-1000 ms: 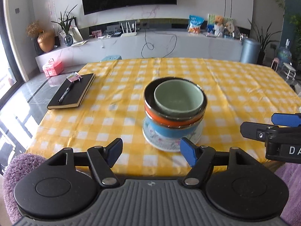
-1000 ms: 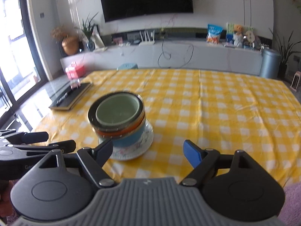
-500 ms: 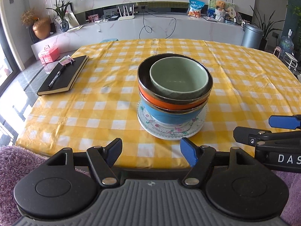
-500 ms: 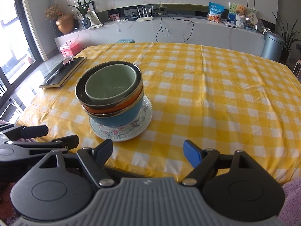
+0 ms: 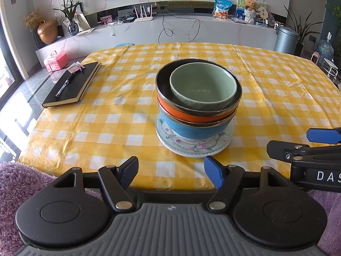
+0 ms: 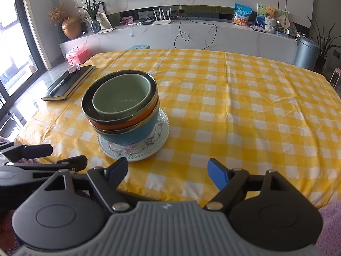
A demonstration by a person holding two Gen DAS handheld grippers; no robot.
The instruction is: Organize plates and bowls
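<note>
Both tools, the left tool and the right tool, hung wide and empty near the tabletop edge. The green bowl sat off-centre atop nested bowls on a floral plate; a clumsy nudge could have toppled them.

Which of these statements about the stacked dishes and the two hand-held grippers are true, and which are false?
1. The green bowl sits on top of the stack. True.
2. The blue bowl rests on a floral plate. True.
3. The left hand-held gripper grips the plate. False: it is open, short of the plate.
4. The notebook lies under the stack. False: it lies apart, with a pen on it.
5. The right hand-held gripper is open and empty. True.
</note>
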